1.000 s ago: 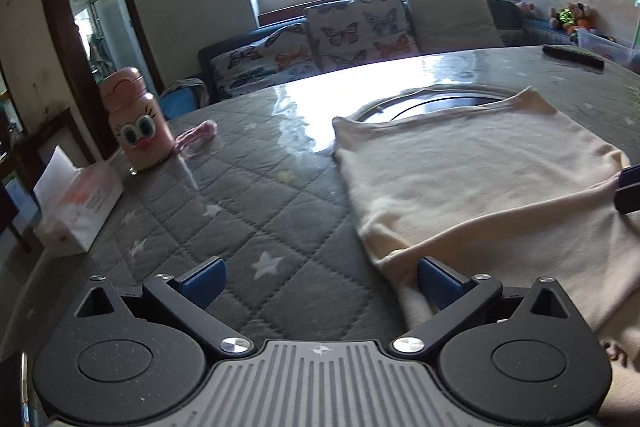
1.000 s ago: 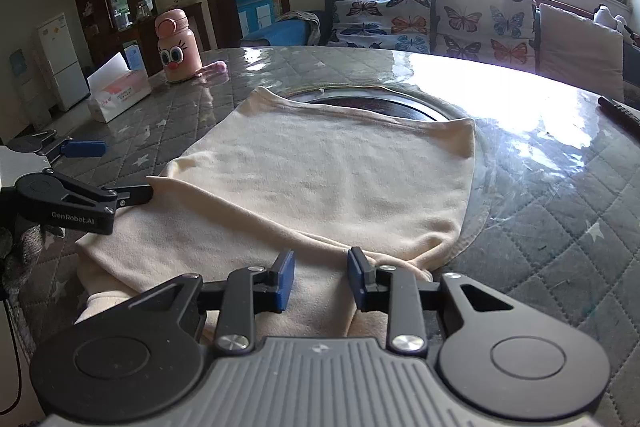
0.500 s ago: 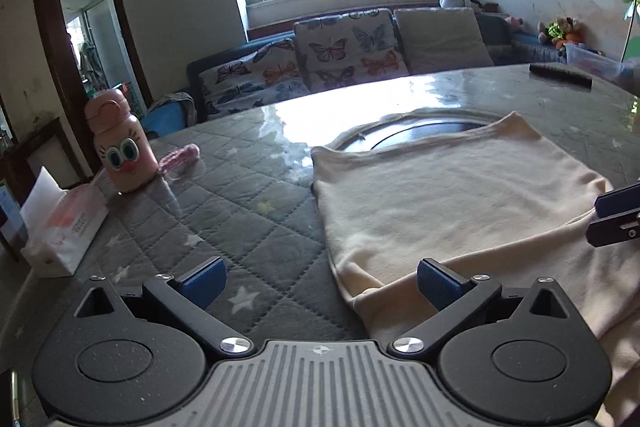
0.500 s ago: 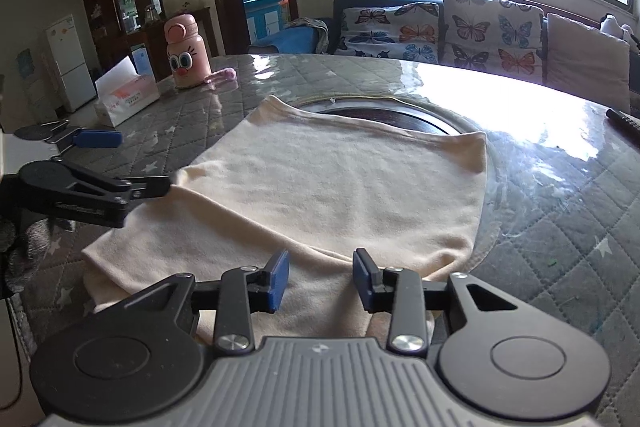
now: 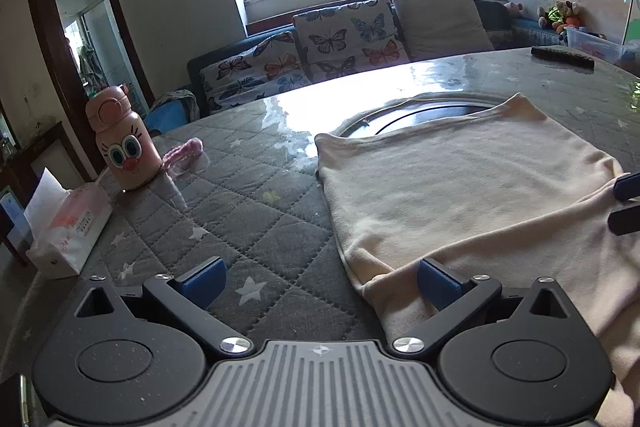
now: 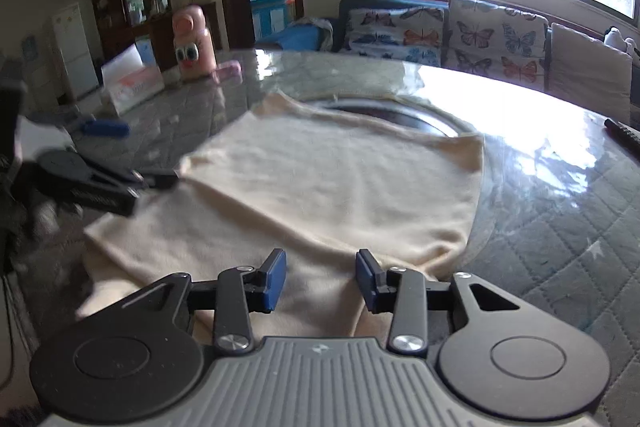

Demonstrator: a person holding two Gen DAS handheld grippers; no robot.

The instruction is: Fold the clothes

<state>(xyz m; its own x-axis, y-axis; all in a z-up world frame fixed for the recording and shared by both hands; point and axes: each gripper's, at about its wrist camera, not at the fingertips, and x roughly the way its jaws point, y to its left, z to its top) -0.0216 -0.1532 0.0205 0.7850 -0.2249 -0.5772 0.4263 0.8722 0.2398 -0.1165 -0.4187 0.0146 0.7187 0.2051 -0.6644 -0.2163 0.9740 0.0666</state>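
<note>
A cream garment (image 5: 460, 195) lies on the round table, its far half folded flat over a lower layer; it also shows in the right wrist view (image 6: 340, 187). My left gripper (image 5: 320, 281) is wide open and empty above the garment's near-left corner, its right finger over the cloth. My right gripper (image 6: 320, 279) is open and empty just above the garment's near edge. The left gripper's side shows at the left of the right wrist view (image 6: 100, 183). The right gripper's blue tips show at the right edge of the left wrist view (image 5: 626, 203).
A pink cartoon bottle (image 5: 120, 143), a pink item (image 5: 184, 153) and a tissue box (image 5: 68, 227) stand at the table's left. A dark remote (image 5: 562, 57) lies far right. A round inset plate (image 6: 400, 111) sits behind the garment. A sofa stands beyond the table.
Both grippers have lifted and pulled back a little from the cloth. The right gripper's jaws have opened wider. The garment has stayed flat.
</note>
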